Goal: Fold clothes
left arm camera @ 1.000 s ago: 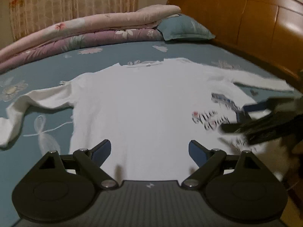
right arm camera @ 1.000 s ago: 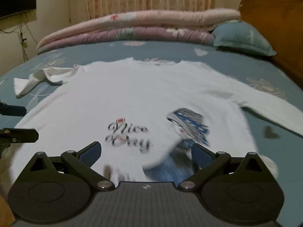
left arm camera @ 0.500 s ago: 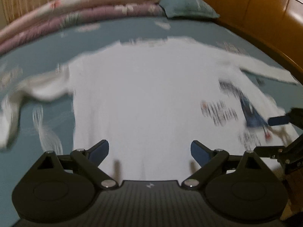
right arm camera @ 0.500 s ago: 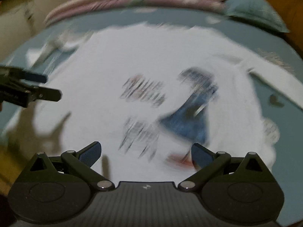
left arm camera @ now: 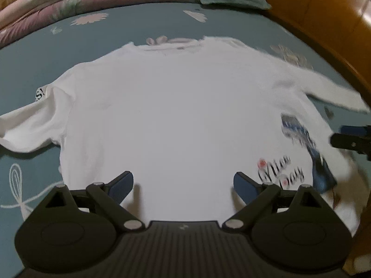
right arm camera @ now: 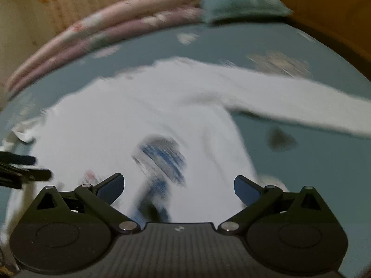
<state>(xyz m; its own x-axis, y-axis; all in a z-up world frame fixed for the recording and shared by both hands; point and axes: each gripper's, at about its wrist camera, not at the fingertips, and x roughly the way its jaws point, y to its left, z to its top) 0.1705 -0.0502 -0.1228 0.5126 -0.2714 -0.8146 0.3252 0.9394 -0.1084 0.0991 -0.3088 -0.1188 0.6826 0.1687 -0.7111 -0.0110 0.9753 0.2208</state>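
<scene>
Shirt: white long-sleeved cotton shirt (left arm camera: pixel 176 115) with a blue-hat print and "Nice Day" lettering, spread flat and face up on the teal floral bedsheet (left arm camera: pixel 116 30); no fold visible in the body.
Position: hem at the near edge of the bed, under both grippers; neckline toward the stacked pink and purple quilts (left arm camera: pixel 81 0) at the far edge.
Long axis: hem to collar, running near edge to far edge; sleeves lie crosswise, one toward the wooden headboard (left arm camera: pixel 320 18), the other bent back on itself on the opposite side.
Left gripper (left arm camera: pixel 183 185): jaws wide apart, holding nothing, low over the hem.
Right gripper (right arm camera: pixel 178 188): jaws wide apart, empty, over the printed corner; view blurred.
Risk 1: closing on one layer only would, I judge, peel front from back and bunch the fold.
Risk 2: uneven pinch heights could skew the crease.
Risk 3: the bent sleeve may get trapped as a lump.
Risk 4: hem overhanging the near edge may slide off if tugged.
</scene>
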